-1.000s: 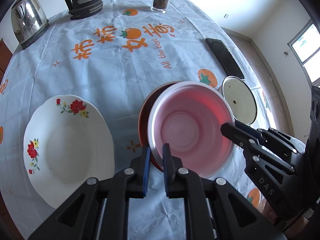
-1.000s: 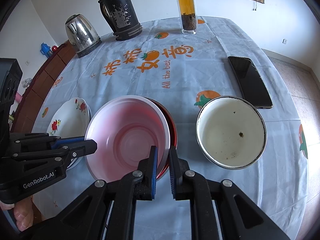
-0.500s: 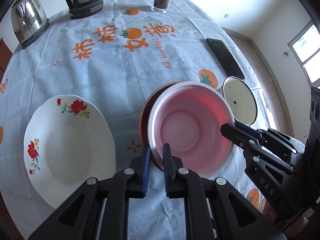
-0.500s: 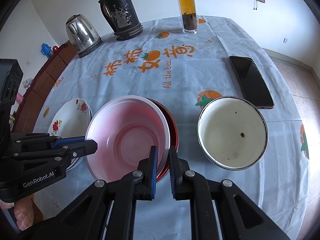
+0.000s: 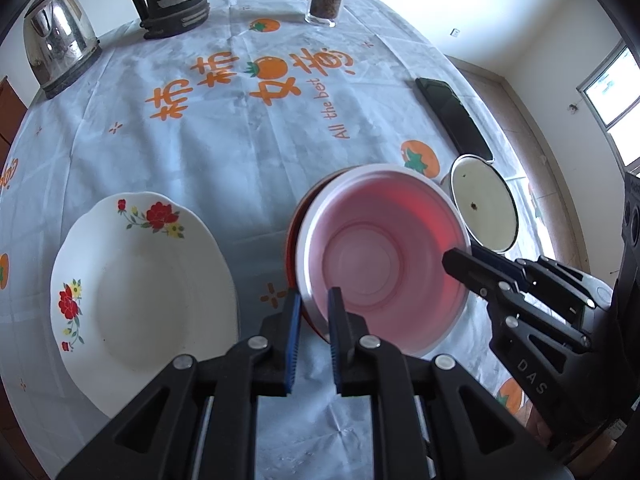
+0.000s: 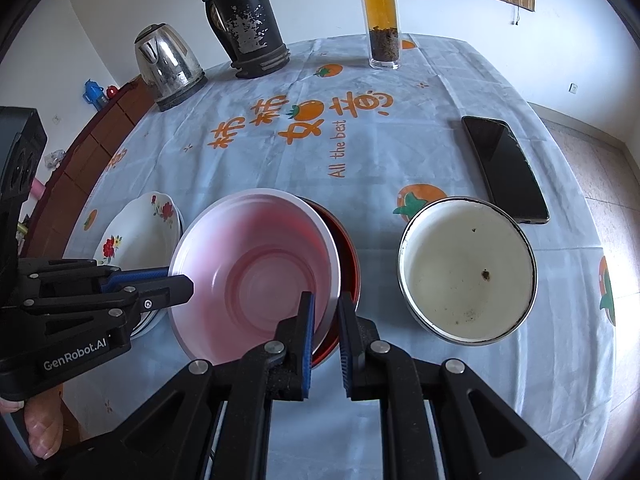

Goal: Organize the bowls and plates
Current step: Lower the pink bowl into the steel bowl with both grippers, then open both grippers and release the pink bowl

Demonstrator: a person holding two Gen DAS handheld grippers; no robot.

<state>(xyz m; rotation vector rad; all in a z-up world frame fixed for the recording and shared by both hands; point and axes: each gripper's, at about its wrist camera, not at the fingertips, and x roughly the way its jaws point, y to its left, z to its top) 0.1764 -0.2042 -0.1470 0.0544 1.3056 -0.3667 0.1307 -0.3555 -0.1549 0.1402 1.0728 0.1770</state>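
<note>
A pink plastic bowl (image 5: 382, 256) (image 6: 256, 272) sits nested, off-centre, in a dark red bowl (image 5: 294, 240) (image 6: 350, 268). My left gripper (image 5: 312, 312) (image 6: 182, 280) straddles the near-left rims of both bowls, its jaws close around them. My right gripper (image 6: 324, 312) (image 5: 456, 262) does the same on the opposite side. A white floral plate (image 5: 140, 292) (image 6: 136, 228) lies to the left. A white enamel bowl (image 6: 466, 268) (image 5: 484, 212) with a metal rim stands to the right.
A black phone (image 6: 504, 168) lies beyond the enamel bowl. At the table's far edge stand a steel kettle (image 6: 168, 66), a black thermos jug (image 6: 244, 20) and a glass tea bottle (image 6: 382, 16). The tablecloth (image 6: 360, 152) has orange print.
The jaws of both grippers have opened slightly around the bowl rims. The bowls have stayed in place.
</note>
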